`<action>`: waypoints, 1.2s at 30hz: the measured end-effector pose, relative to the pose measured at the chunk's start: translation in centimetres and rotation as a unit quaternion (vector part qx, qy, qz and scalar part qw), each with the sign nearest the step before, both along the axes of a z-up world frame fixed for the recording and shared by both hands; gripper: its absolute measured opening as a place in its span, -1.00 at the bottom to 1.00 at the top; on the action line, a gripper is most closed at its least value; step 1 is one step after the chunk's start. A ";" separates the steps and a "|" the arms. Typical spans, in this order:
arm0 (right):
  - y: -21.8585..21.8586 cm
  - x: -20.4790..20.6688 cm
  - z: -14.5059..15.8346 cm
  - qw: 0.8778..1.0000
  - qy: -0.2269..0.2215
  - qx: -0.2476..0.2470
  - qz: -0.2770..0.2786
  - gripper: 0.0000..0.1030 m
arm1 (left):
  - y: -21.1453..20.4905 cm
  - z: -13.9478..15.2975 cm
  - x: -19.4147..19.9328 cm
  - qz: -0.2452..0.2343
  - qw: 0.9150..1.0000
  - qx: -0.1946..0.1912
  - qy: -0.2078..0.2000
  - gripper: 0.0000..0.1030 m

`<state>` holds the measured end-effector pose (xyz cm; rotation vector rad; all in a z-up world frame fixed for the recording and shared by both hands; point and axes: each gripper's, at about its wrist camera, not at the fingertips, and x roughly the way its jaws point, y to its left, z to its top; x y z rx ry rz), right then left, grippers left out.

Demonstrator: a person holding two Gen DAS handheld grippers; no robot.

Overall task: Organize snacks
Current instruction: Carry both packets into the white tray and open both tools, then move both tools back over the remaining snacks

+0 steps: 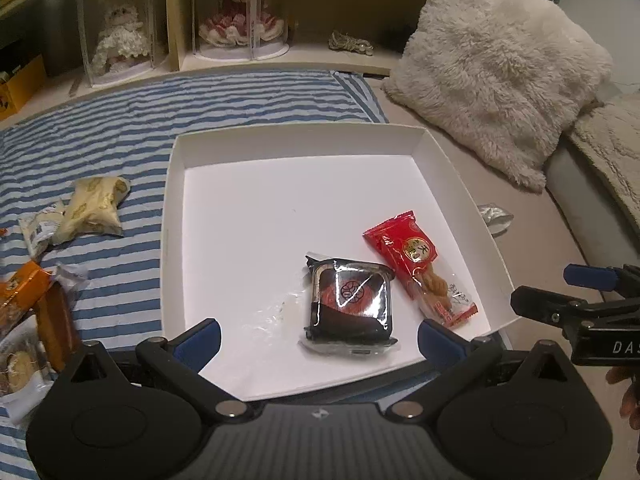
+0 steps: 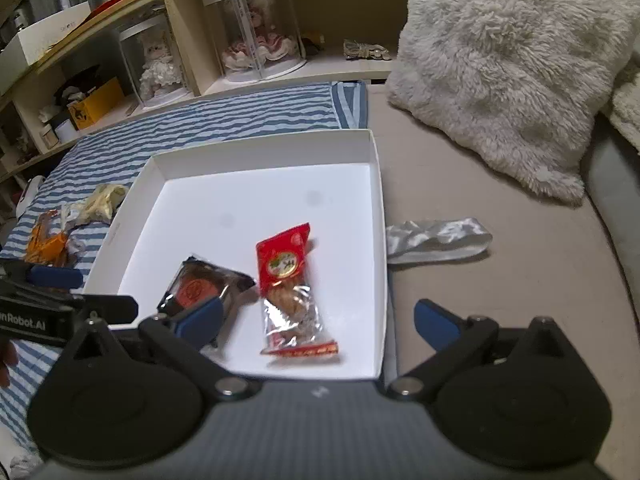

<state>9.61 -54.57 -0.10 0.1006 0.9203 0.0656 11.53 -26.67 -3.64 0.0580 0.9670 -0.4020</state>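
A: Position check. Shallow white cardboard box [image 1: 176,216] sits on the bed, straddling the blue-and-white striped sheet [image 1: 120,128] and the grey-brown cover. Two snacks lie in its near right part: a black plastic-wrapped square cake with a red round top [image 1: 350,306], and just beside it a red-and-clear packet holding a twisted fried dough stick [image 1: 420,268].

B: Grippers?

A: Left gripper [image 1: 320,336] hangs over the near edge of the box, jaws wide apart, holding nothing. Right gripper [image 2: 318,318] likewise spread, empty, above the near right corner of the box.

B: What is still outside?

A: To the left on the stripes: a cream-and-gold crinkled pouch [image 1: 94,210], a small white wrapped snack [image 1: 38,232] touching it, and orange packets [image 1: 28,300] nearer the camera. On the right, just beside the box wall, a crumpled silver foil wrapper [image 2: 436,238].

B: Handling?

A: My read: all light, soft film packs. The pouch looks pillowy and should give under the jaws, so pinch across its middle, gently, since the contents may crumble. Glossy film may slip; a sealed end flap is a poorer hold. The silver wrapper lies flat and thin, so take it at a raised crease.

B: Background?

A: Fluffy cream pillow [image 1: 496,68]; dolls in clear cases [image 1: 240,12] on the shelf.
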 end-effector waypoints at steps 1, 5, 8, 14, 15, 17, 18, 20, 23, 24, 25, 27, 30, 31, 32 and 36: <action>0.1 -0.3 0.2 1.000 -0.001 -0.001 -0.001 0.99 | 0.2 0.2 -0.2 0.000 1.000 0.001 -0.004 1.00; 0.8 -1.4 0.8 1.000 -0.002 -0.011 -0.002 0.99 | 0.9 0.9 -1.0 0.000 1.000 0.001 -0.013 1.00; 1.1 -2.1 1.2 1.000 -0.004 -0.020 -0.011 0.99 | 1.5 1.3 -1.5 0.004 1.000 0.002 -0.017 1.00; 1.5 -3.3 2.1 1.000 -0.010 -0.014 -0.022 0.99 | 3.4 2.1 -2.3 0.004 1.000 -0.002 -0.030 1.00; 1.7 -3.5 2.2 1.000 -0.012 -0.015 -0.022 0.99 | 3.8 2.2 -2.5 0.005 0.999 -0.002 -0.033 1.00; 2.1 -3.7 2.5 0.999 -0.019 -0.019 -0.021 0.99 | 4.8 2.4 -2.6 0.010 0.999 -0.003 -0.039 1.00; 2.4 -3.8 2.7 0.999 -0.021 -0.020 -0.020 0.99 | 5.2 2.5 -2.7 0.013 0.999 -0.004 -0.042 1.00; 3.0 -3.9 3.0 0.999 -0.026 -0.020 -0.017 0.99 | 6.4 2.8 -2.7 0.022 0.999 -0.003 -0.048 1.00; 4.1 -3.5 3.3 0.999 -0.029 -0.022 -0.011 0.99 | 8.4 3.1 -2.7 0.036 0.998 -0.003 -0.055 1.00; 4.6 -3.4 3.4 0.999 -0.031 -0.022 -0.008 0.99 | 9.0 3.2 -2.6 0.041 0.998 -0.003 -0.057 1.00; 5.1 -3.2 3.6 0.999 -0.033 -0.023 -0.005 0.99 | 9.7 3.3 -2.6 0.046 0.997 -0.003 -0.059 1.00; 6.1 -2.9 3.8 0.999 -0.036 -0.023 0.000 0.99 | 11.2 3.4 -2.5 0.058 0.996 -0.002 -0.061 1.00; 7.8 -2.3 4.1 0.999 -0.037 -0.020 0.010 0.99 | 13.7 3.6 -2.5 0.076 0.995 -0.005 -0.063 1.00; 8.4 -2.1 4.1 0.999 -0.038 -0.018 0.015 0.99 | 14.4 3.7 -2.5 0.082 0.995 -0.004 -0.064 1.00; 9.2 -1.9 4.2 0.999 -0.039 -0.017 0.018 0.99 | 15.3 3.7 -2.5 0.089 0.994 -0.003 -0.065 1.00; 11.7 -1.2 4.3 0.999 -0.044 -0.013 0.029 0.99 | 18.2 3.8 -2.4 0.115 0.991 0.004 -0.067 1.00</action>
